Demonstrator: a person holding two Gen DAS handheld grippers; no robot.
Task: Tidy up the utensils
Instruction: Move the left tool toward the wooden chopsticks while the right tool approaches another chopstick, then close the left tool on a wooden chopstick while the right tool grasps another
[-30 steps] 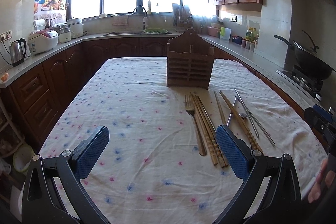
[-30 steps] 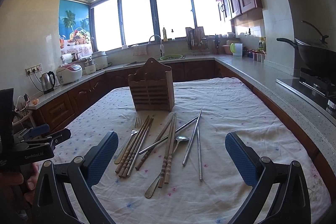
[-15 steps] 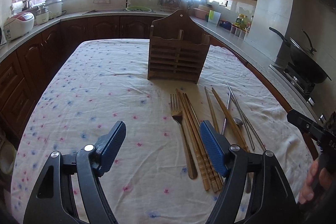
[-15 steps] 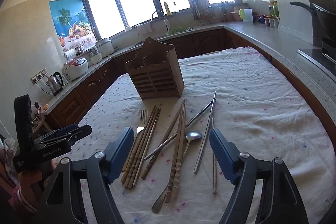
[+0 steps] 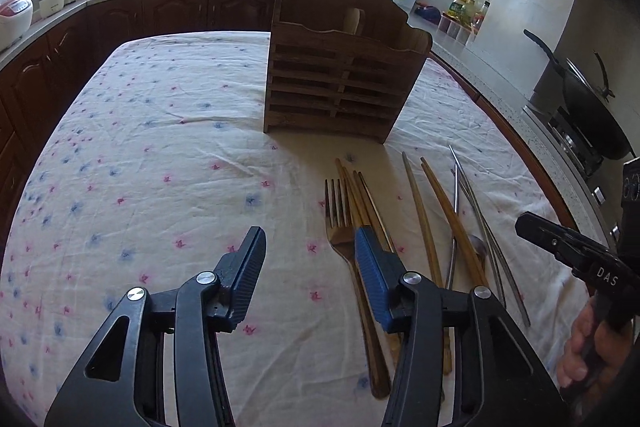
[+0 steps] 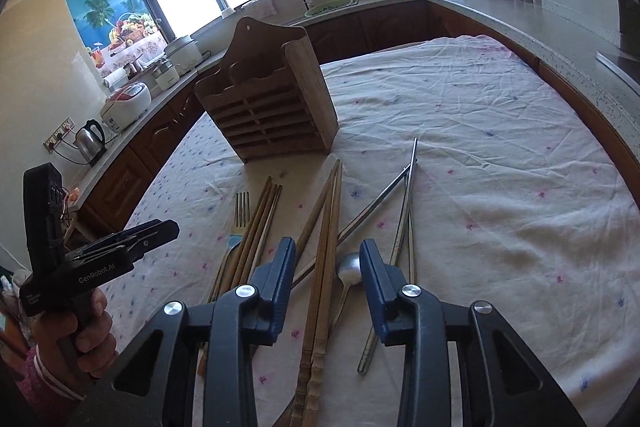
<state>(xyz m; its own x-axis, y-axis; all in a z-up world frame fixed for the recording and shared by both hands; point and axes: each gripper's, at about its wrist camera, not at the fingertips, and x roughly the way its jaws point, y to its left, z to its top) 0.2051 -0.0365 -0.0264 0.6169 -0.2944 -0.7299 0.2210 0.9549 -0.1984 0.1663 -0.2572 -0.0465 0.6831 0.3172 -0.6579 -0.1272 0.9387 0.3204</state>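
A table under a floral tablecloth (image 5: pixel 152 155) filled both views. A slatted wooden utensil holder (image 5: pixel 340 83) stood upright on the cloth, with the utensils lying loose just in front of it. The left gripper (image 5: pixel 310 247) hung over bare cloth beside the fork (image 5: pixel 340 223), its jaws closing with nothing between them. The right gripper (image 6: pixel 327 259) hovered above the carved wooden chopsticks (image 6: pixel 326 247) and the spoon (image 6: pixel 349 269), its jaws also closing, the pads pressing nothing. Steel chopsticks (image 6: pixel 406 211) lay crossed to the right.
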